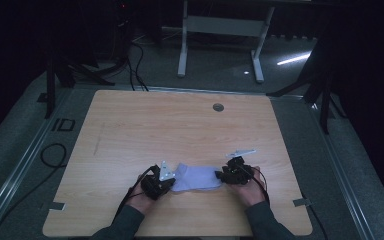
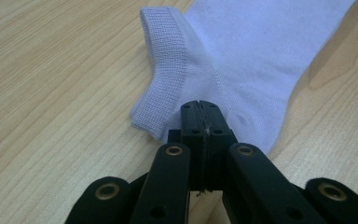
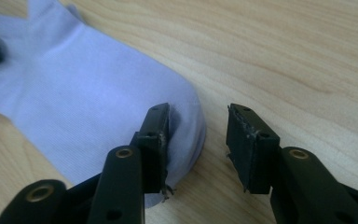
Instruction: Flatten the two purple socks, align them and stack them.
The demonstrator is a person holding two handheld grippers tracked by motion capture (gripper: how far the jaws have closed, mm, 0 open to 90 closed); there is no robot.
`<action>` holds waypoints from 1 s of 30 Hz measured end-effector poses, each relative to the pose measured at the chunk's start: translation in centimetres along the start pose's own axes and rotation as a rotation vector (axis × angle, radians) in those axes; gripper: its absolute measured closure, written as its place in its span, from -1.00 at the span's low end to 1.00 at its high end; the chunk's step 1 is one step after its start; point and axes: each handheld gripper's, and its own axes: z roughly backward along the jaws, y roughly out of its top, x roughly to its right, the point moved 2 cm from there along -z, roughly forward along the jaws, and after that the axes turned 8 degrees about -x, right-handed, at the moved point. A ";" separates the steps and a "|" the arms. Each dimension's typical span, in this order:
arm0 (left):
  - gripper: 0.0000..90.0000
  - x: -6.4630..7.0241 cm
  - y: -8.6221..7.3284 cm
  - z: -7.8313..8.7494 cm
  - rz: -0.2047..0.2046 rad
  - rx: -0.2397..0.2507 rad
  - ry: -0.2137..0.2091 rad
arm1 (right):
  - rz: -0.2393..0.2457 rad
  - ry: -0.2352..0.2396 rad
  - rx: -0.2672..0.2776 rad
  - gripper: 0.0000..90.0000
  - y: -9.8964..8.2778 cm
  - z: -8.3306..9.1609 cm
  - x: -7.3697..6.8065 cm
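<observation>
A pale lilac sock lies flat near the surface's front edge. Left tongs are clamped on its cuff end; right tongs stand apart at its toe.

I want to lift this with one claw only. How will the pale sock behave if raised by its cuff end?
The sock will probably droop: it is thin knit lying flat on the table. It looks light, so the left claw, shut on fabric by the cuff, should hold it. The toe may drag, since the right claw is open beside it.
</observation>
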 end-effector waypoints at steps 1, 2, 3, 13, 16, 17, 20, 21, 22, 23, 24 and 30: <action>0.99 0.0 0.0 0.0 0.001 0.000 0.003 | 0.002 0.007 0.012 0.27 0.1 0.2 0.0; 0.98 -0.1 0.0 0.0 0.003 0.000 0.004 | 0.001 0.011 0.026 0.24 0.2 0.5 -0.1; 0.98 -0.1 0.0 0.0 0.005 0.000 0.006 | 0.003 0.016 0.042 0.23 0.2 0.7 -0.1; 0.95 -0.6 -0.1 0.1 0.042 0.015 -0.014 | -0.010 0.013 0.154 0.21 0.7 3.0 0.3; 0.88 -0.5 0.0 0.4 0.041 0.048 -0.032 | -0.027 0.006 0.160 0.21 0.6 3.3 0.8; 0.83 -0.5 0.0 0.5 0.039 0.060 -0.037 | -0.033 0.006 0.161 0.21 0.6 3.3 1.0; 0.82 -0.6 0.0 0.9 0.043 0.080 -0.034 | -0.049 0.002 0.165 0.21 0.4 3.4 1.4; 0.81 -0.7 0.0 0.9 0.049 0.084 -0.034 | -0.053 0.002 0.166 0.21 0.3 3.4 1.5; 0.80 -0.8 0.0 1.0 0.049 0.086 -0.031 | -0.059 0.002 0.167 0.21 0.2 3.4 1.6; 0.79 -0.9 -0.1 1.1 0.055 0.088 -0.030 | -0.058 0.000 0.169 0.20 0.2 3.4 1.7; 0.78 -1.0 -0.1 1.2 0.062 0.096 -0.034 | -0.062 0.002 0.170 0.20 0.1 3.4 1.8; 0.72 -1.9 -0.3 1.7 0.092 0.110 -0.016 | -0.081 0.001 0.176 0.20 -0.1 3.3 2.2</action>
